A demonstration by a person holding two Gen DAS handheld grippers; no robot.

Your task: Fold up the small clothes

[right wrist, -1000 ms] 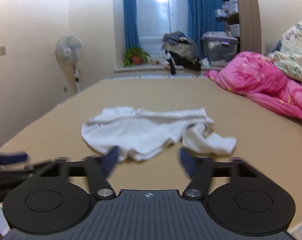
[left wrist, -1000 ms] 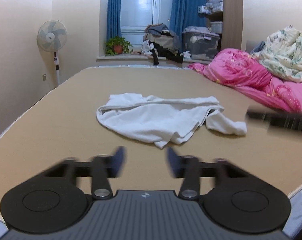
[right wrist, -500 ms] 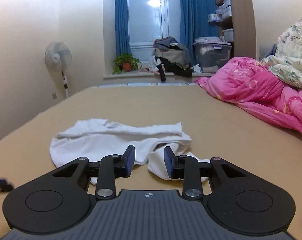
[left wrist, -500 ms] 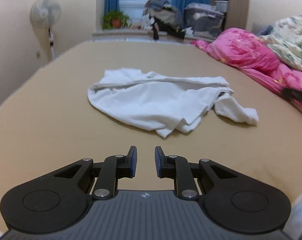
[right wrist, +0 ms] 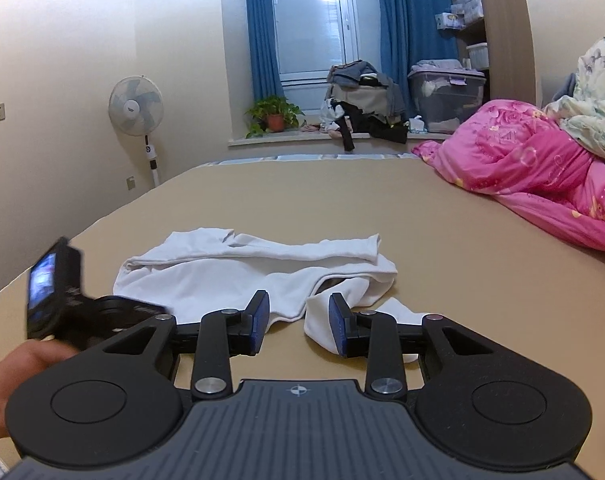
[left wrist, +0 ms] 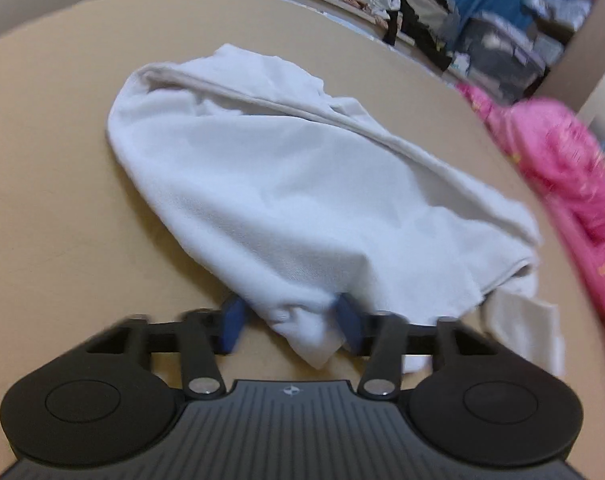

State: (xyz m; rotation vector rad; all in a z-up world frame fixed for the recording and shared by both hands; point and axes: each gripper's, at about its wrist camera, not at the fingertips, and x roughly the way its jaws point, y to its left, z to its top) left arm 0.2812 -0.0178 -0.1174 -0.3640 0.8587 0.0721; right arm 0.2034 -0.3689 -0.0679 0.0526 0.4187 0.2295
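White garment [left wrist: 302, 184], near corner between the apart pads of left hand-held gripper [left wrist: 290, 324].

Cream walls [right wrist: 62, 60] enclosed the room. At twelve o'clock a bright window [right wrist: 310, 32] stood between blue curtains [right wrist: 402, 20]; a potted plant [right wrist: 274, 116] sat on its sill. A white fan [right wrist: 135, 106] stood at ten o'clock, shelves [right wrist: 468, 12] at one.
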